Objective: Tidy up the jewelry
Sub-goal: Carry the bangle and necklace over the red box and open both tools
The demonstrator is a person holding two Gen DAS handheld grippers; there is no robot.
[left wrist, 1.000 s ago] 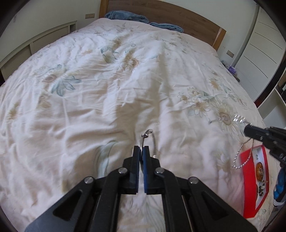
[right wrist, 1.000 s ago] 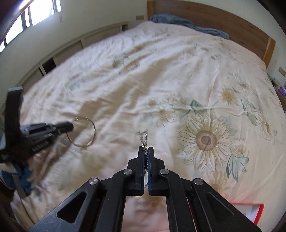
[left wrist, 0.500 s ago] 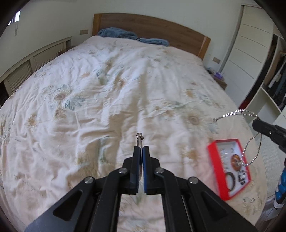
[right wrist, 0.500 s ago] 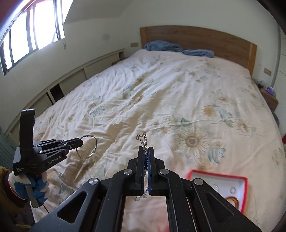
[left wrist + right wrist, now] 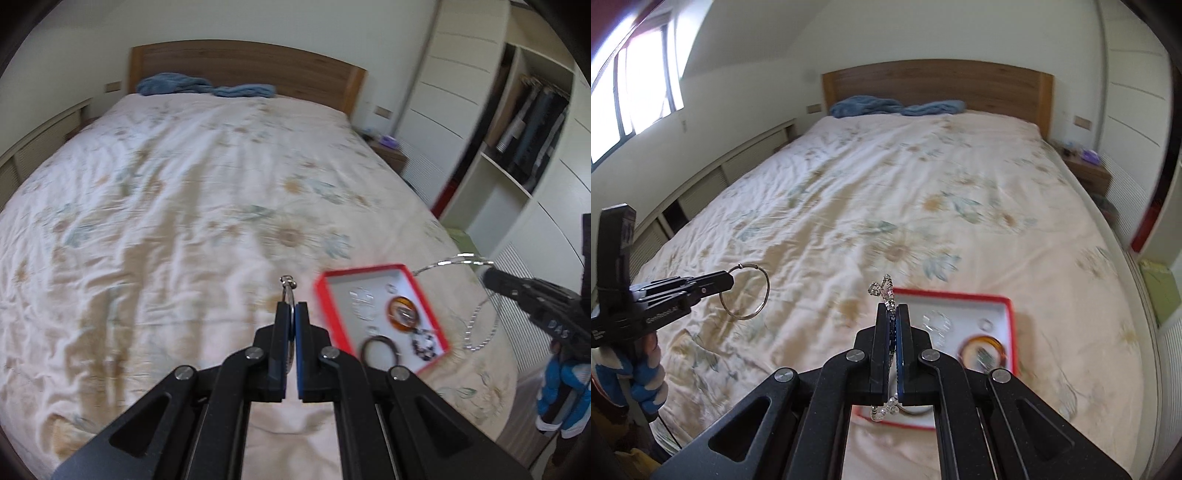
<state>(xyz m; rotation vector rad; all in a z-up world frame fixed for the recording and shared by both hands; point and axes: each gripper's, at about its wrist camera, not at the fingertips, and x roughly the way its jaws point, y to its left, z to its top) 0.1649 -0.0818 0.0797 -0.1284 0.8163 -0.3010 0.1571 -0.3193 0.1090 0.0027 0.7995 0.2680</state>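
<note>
A thin silver hoop [image 5: 745,292] hangs in the air, my left gripper [image 5: 291,308] shut on it; the same gripper [image 5: 729,280] shows at the left of the right wrist view. My right gripper [image 5: 893,312] is shut on a sparkling silver chain [image 5: 882,290], which also dangles from that gripper [image 5: 489,278] in a long loop of chain [image 5: 480,325]. Below both, on the floral quilt, lies a red-rimmed white jewelry box [image 5: 323,282], also seen as the box [image 5: 1010,306], holding an amber bangle [image 5: 402,314], a dark ring band [image 5: 378,349] and small silver pieces.
The bed [image 5: 166,206] has a wooden headboard [image 5: 243,62] with blue pillows [image 5: 207,86]. A white wardrobe with open shelves [image 5: 517,140] stands right of it, a nightstand [image 5: 1086,166] beside the headboard. A gloved hand [image 5: 561,395] holds the right tool.
Both grippers have risen and pulled back from the quilt, still gripping the hoop and chain. The red box has come into fuller view beneath them.
</note>
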